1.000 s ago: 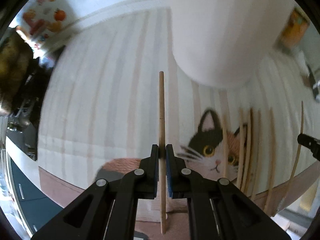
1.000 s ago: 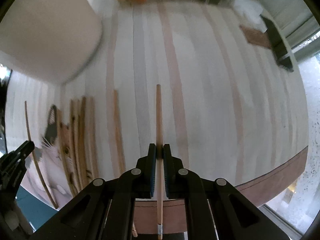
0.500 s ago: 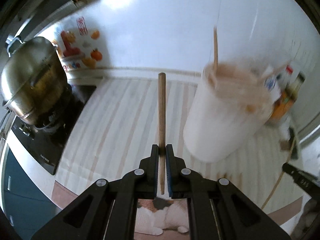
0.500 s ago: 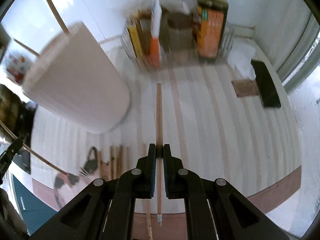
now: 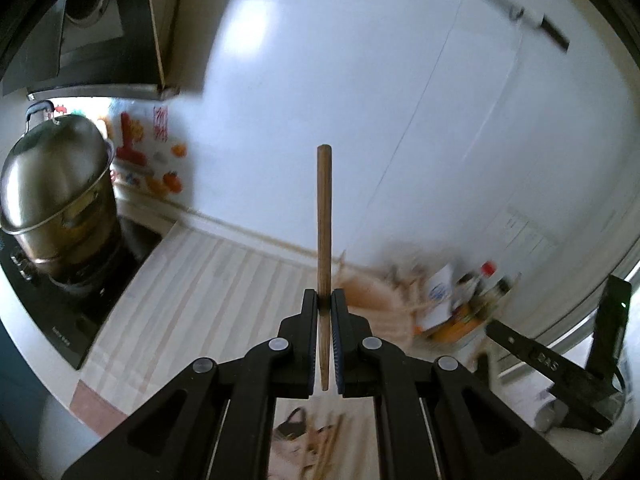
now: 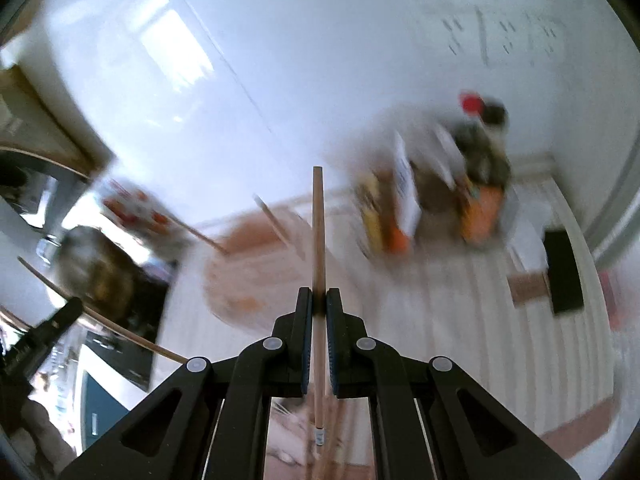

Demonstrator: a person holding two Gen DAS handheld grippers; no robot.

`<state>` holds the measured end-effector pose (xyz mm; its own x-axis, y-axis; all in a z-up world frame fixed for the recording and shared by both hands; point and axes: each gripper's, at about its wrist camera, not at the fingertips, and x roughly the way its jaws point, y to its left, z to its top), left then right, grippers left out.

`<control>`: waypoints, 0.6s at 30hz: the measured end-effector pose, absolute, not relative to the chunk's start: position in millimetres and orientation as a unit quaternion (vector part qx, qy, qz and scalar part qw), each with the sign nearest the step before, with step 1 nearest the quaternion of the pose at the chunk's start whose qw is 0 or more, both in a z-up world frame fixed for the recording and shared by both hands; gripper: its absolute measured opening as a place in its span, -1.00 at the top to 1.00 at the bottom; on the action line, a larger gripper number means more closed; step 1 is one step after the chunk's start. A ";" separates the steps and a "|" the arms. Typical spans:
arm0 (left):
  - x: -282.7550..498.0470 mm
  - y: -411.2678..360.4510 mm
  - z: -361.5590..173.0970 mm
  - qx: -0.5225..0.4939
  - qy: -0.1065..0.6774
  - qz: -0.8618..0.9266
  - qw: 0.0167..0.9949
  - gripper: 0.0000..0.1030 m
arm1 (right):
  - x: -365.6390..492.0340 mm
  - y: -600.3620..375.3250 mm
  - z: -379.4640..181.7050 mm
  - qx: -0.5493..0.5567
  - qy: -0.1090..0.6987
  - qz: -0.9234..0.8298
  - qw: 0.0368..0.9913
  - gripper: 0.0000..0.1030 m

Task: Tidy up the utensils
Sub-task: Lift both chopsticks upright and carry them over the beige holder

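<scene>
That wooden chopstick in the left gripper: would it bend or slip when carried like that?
Probably stiff: the chopstick stands straight beyond the left gripper. Likely light. It might pivot or slip, since it looks smooth and is pinched at one narrow spot.

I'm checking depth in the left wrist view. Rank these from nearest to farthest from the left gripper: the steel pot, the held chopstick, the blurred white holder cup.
1. Held chopstick, clamped between the jaws of the left gripper.
2. White holder cup, blurred, just beyond the fingertips, slightly right.
3. Steel pot, far left on the stove.
</scene>
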<state>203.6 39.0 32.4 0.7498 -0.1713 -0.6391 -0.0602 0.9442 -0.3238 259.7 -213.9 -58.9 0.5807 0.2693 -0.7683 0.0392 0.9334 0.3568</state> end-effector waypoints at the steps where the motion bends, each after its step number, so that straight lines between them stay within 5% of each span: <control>1: 206.8 37.6 39.8 -0.168 0.347 -0.033 0.922 0.92 | 265.8 -212.1 -45.1 0.174 0.441 0.074 0.877 0.87; 10: 272.3 24.4 52.8 -0.201 0.339 -0.039 0.918 0.92 | 332.0 -201.4 27.7 0.199 0.356 0.084 0.909 0.87; 18: 338.1 7.0 7.3 -0.164 0.378 -0.014 0.911 0.92 | 389.4 -193.2 8.2 0.201 0.341 0.042 0.917 0.86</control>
